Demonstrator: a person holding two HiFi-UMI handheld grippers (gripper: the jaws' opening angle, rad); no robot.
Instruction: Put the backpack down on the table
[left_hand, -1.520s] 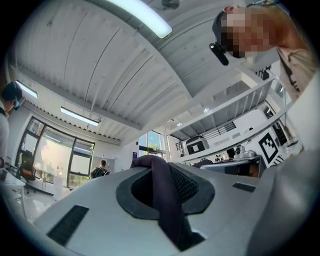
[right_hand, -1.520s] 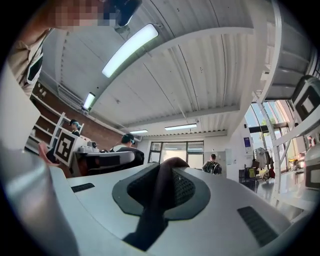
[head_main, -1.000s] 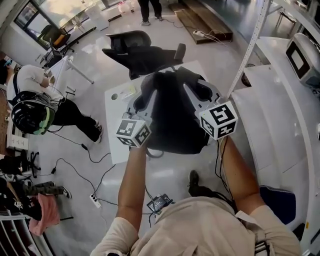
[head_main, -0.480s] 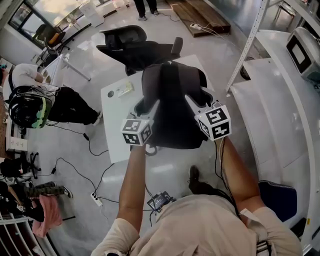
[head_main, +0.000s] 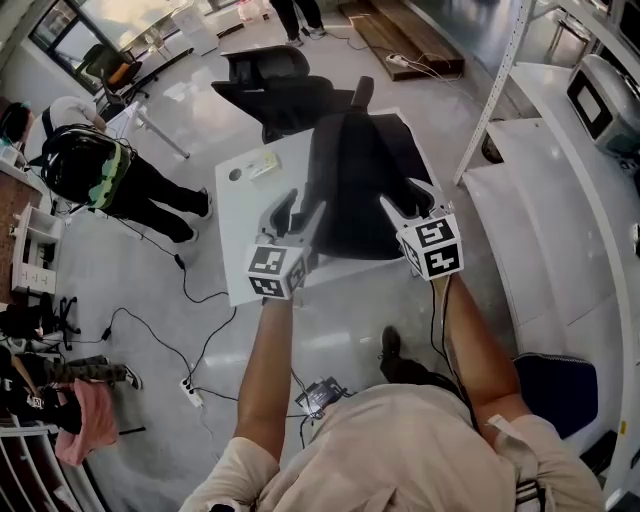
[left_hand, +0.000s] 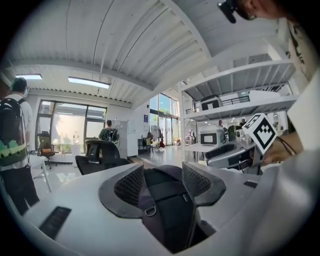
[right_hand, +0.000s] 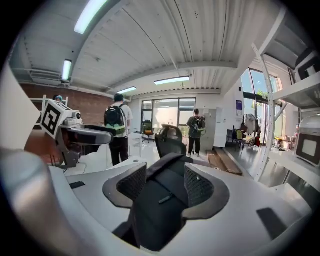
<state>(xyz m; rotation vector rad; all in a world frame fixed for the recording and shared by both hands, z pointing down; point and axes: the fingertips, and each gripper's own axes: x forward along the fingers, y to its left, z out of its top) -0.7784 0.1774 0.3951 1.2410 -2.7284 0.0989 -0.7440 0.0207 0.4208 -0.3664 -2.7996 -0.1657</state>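
The black backpack (head_main: 355, 180) lies flat on the white table (head_main: 250, 240), straps up. My left gripper (head_main: 303, 210) is at its near left corner and my right gripper (head_main: 410, 197) at its near right corner. In the left gripper view the left gripper (left_hand: 162, 182) has its jaws opening, and a shoulder strap with a metal ring (left_hand: 150, 211) runs loosely between them. In the right gripper view the right gripper (right_hand: 165, 184) is opening too; the backpack (right_hand: 160, 210) lies between its pads, and they do not press on it.
A black office chair (head_main: 285, 95) stands just beyond the table. A person wearing a backpack (head_main: 95, 165) stands at the left. White benches (head_main: 560, 230) and a shelving post (head_main: 498, 90) border the right side. Cables and a power strip (head_main: 190, 395) lie on the floor.
The backpack came down from hanging in both grippers to lying on the table. Both grippers sank with it and their jaws went from shut to spread.
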